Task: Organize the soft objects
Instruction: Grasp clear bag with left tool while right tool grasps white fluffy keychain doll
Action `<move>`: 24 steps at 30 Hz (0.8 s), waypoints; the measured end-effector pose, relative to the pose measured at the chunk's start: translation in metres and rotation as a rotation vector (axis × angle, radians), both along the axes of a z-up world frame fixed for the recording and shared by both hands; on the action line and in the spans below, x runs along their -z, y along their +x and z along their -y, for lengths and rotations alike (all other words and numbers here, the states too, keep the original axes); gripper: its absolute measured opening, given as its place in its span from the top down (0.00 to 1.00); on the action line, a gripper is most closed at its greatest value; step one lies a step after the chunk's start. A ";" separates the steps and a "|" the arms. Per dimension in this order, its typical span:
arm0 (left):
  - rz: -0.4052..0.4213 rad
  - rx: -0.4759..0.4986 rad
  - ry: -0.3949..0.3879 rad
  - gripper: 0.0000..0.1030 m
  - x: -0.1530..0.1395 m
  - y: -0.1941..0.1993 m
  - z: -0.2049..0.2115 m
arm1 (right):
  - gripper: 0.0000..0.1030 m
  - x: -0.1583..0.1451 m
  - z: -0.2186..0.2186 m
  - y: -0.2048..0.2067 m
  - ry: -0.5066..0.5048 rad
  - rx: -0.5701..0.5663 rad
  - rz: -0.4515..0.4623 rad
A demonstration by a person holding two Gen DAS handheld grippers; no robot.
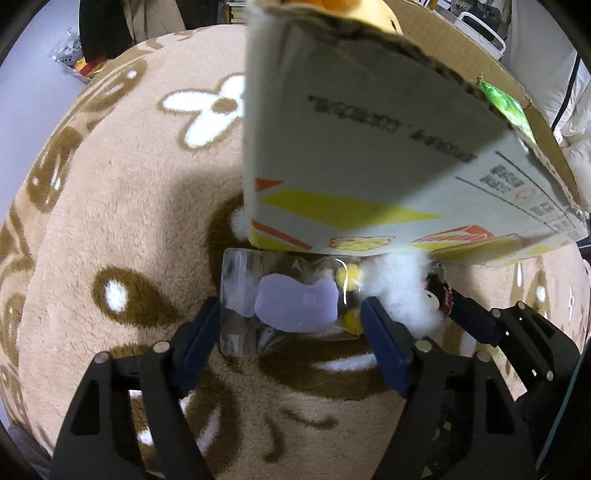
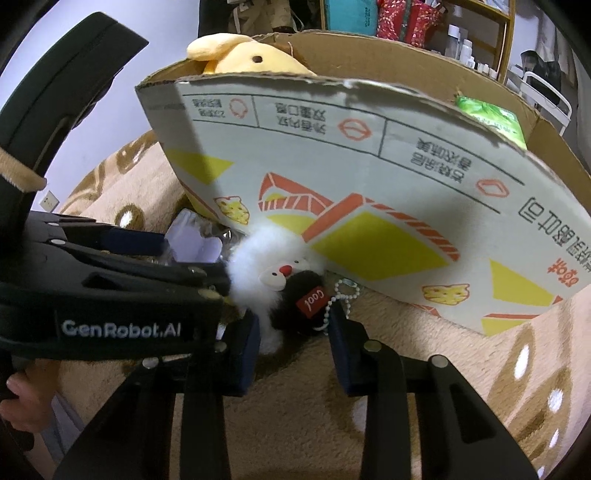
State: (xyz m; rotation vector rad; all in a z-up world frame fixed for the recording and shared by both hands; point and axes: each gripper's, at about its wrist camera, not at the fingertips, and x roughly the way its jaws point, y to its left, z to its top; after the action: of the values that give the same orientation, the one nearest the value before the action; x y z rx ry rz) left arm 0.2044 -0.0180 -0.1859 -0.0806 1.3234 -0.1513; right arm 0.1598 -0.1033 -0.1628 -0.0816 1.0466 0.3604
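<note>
A clear plastic bag (image 1: 291, 310) with a purple soft piece and yellow pompoms lies flat on the blanket, against the foot of a cardboard box (image 1: 369, 147). My left gripper (image 1: 291, 317) points down over it, one pad against each short side. Right of the bag lies a fluffy white and black plush keychain (image 2: 291, 306) with a red "cool" tag and a ball chain. My right gripper (image 2: 293, 325) is shut on its lower part. In the right wrist view the left gripper (image 2: 177, 254) sits just left of the plush. A yellow plush toy (image 2: 251, 55) pokes out of the box (image 2: 369, 184).
The beige fleece blanket (image 1: 129, 221) with brown and white flowers covers the whole surface. The tall box wall stands directly behind both grippers; a green packet (image 2: 491, 118) shows at its rim. A hand (image 2: 22, 398) holds the left gripper. Shelves (image 2: 406, 18) stand at the back.
</note>
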 end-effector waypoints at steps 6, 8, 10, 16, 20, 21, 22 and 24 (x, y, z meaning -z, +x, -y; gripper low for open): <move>0.009 -0.009 -0.006 0.29 -0.004 -0.004 0.000 | 0.66 -0.001 0.003 0.000 0.010 0.010 -0.004; 0.020 -0.029 -0.022 0.43 -0.009 -0.007 -0.006 | 0.66 -0.002 0.005 -0.001 0.012 0.021 -0.004; 0.014 -0.062 -0.077 0.54 -0.007 -0.011 -0.022 | 0.66 -0.003 0.008 -0.002 0.018 0.031 -0.004; 0.012 -0.102 -0.153 0.63 -0.007 -0.017 -0.036 | 0.67 -0.008 0.012 -0.007 0.020 0.057 -0.013; -0.001 -0.057 -0.166 0.63 -0.011 -0.021 -0.026 | 0.67 -0.010 0.015 -0.011 0.010 0.063 -0.013; -0.001 -0.049 -0.160 0.63 -0.012 -0.022 -0.020 | 0.67 -0.010 0.016 -0.012 0.011 0.065 -0.017; -0.002 -0.040 -0.159 0.63 -0.012 -0.023 -0.018 | 0.67 -0.010 0.016 -0.012 0.013 0.068 -0.020; -0.014 -0.032 -0.177 0.63 -0.011 -0.023 -0.011 | 0.67 -0.009 0.016 -0.012 0.015 0.071 -0.022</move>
State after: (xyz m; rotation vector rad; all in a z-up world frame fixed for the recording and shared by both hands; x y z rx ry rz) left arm 0.1818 -0.0067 -0.1746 -0.2536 1.3196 -0.2407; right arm 0.1475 -0.1197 -0.1534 -0.0272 1.0658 0.3052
